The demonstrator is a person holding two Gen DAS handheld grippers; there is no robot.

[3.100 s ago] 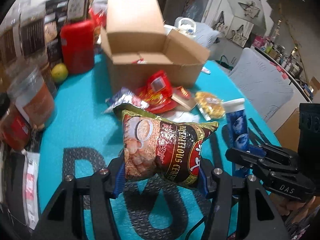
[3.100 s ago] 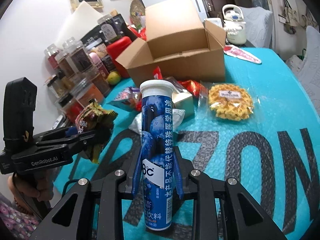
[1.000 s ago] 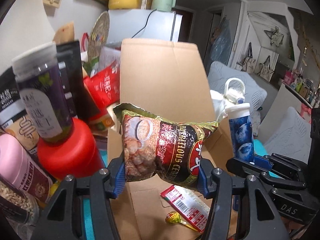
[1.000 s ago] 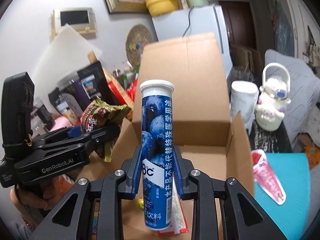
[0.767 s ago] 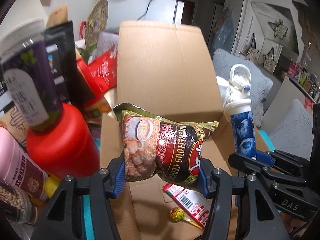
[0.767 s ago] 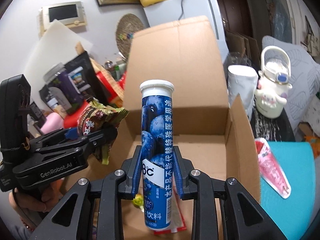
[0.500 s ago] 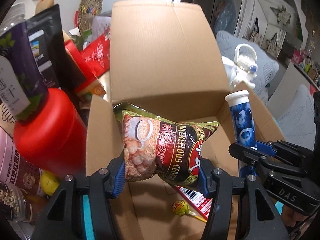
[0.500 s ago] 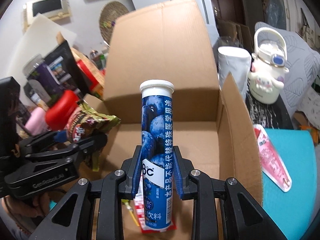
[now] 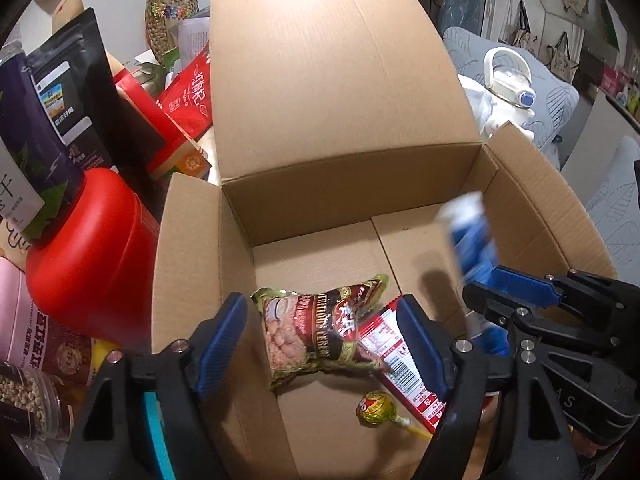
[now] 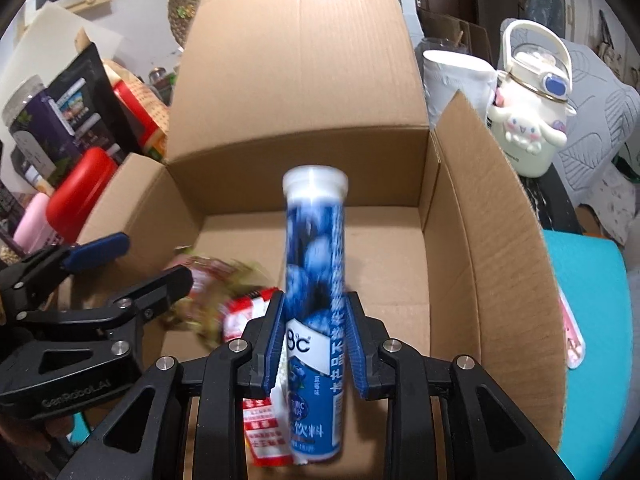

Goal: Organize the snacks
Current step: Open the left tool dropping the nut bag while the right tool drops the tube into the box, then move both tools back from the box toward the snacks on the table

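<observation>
1. My left tool (image 9: 322,344) has just been opening: its blue pads stand apart over the cardboard box (image 9: 340,92) and no longer press on anything. The cereal bag (image 9: 316,338) is between them but free, low in the box, partly over a red-and-white packet (image 9: 404,368). A lollipop (image 9: 376,402) lies at 5 o'clock from the bag.

2. My right tool (image 10: 316,336) is clamped on the blue tube (image 10: 314,280), low on its body, with the white cap at 12 o'clock. The tube stands almost upright above the box floor, at 3 o'clock from the cereal bag. It looks blurred, so I cannot tell if it slips between the pads.

3. I judge the cereal bag to be light, soft and crinkly. It gives under pressure, and its content can be crushed. I would hold it by the two side edges, gently, or by the sealed top seam.

4. I judge the tube to be stiff, smooth and rather slippery, and long, so a low grip lets it tilt. A hold nearer the middle would be steadier. It is not fragile, but it may roll when laid flat.

5. Both snacks are already inside the box walls. The red jar (image 9: 88,248) stands outside the box, at 9 o'clock. What remains, I think, is to release the tube next to the bag.
</observation>
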